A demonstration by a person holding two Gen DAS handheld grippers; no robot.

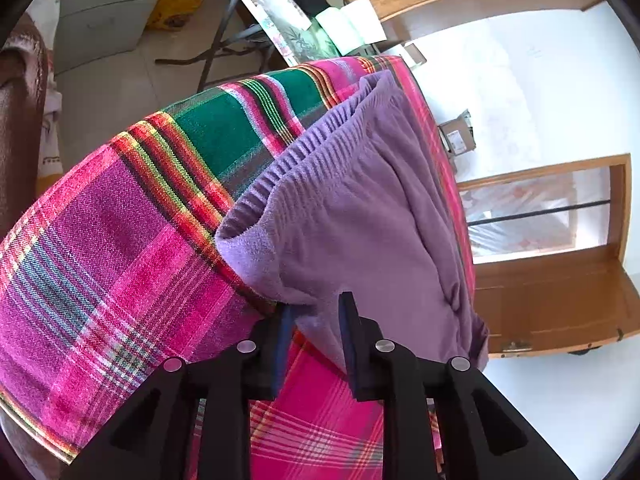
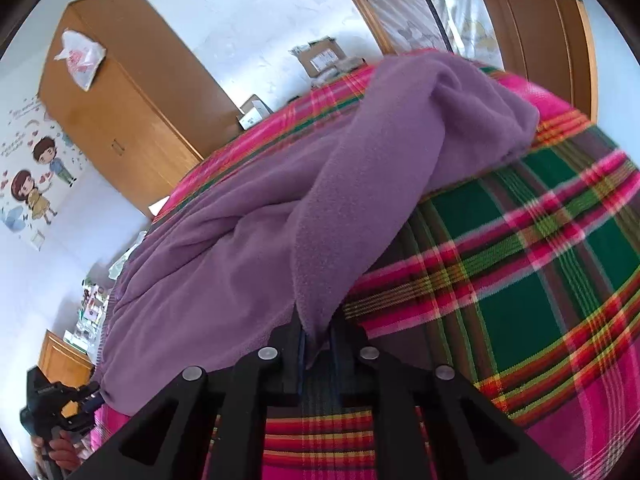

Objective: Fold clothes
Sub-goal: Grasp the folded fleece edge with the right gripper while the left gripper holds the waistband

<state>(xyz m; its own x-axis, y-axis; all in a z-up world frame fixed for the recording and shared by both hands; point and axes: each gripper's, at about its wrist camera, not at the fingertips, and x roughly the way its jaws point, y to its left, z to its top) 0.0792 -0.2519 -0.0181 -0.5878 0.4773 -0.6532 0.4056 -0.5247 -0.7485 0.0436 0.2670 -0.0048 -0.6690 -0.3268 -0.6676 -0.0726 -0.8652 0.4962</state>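
A purple fleece garment (image 1: 360, 208) with a ribbed elastic band (image 1: 280, 168) lies on a bed covered by a pink, green and red plaid sheet (image 1: 120, 248). My left gripper (image 1: 316, 320) is at the garment's near corner. That corner sits between its slightly parted fingers, and the pads do not clearly press on it. My right gripper (image 2: 318, 336) is shut on a raised fold of the same garment (image 2: 248, 240), which rises from the plaid sheet (image 2: 520, 260). In the right wrist view the left gripper (image 2: 86, 398) shows at the lower left, held by a hand (image 2: 60, 448).
A wooden wardrobe (image 2: 132, 100) with a plastic bag (image 2: 80, 56) on it stands by the white wall. A wooden door (image 1: 552, 292) is to the right, and cardboard boxes (image 1: 456, 136) lie beyond the bed. A cluttered folding table (image 1: 296, 12) and a yellow bag (image 1: 176, 0) stand farther off.
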